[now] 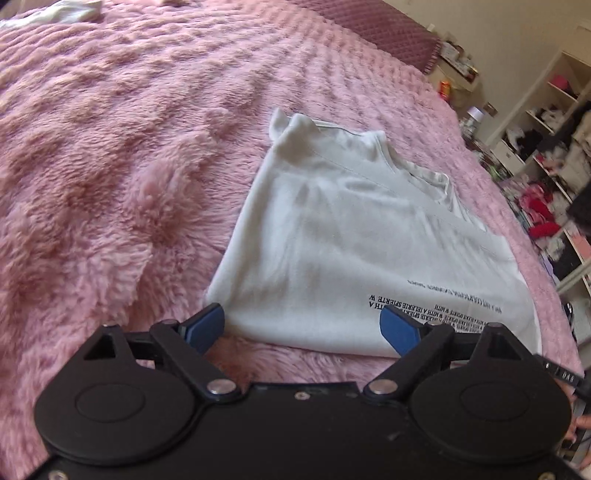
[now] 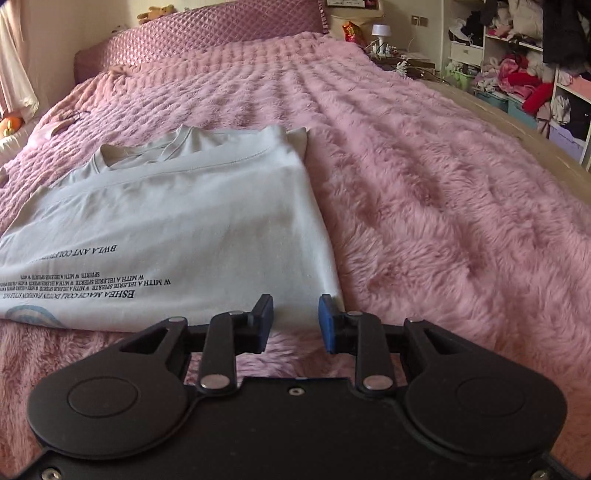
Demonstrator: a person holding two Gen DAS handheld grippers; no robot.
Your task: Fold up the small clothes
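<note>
A white T-shirt (image 1: 343, 240) with black printed text lies flat on the pink fluffy blanket, its sides folded in to a long strip, collar at the far end. My left gripper (image 1: 303, 325) is open wide just above the shirt's near hem, at its left corner. The same shirt shows in the right wrist view (image 2: 177, 221). My right gripper (image 2: 295, 317) is open with a narrower gap at the shirt's near right corner, holding nothing.
The pink blanket (image 2: 443, 203) covers the whole bed. A quilted pink headboard (image 2: 221, 33) stands at the far end. Cluttered shelves (image 2: 517, 74) and a bedside table stand to the right. Another pale garment (image 1: 66, 11) lies at the far left.
</note>
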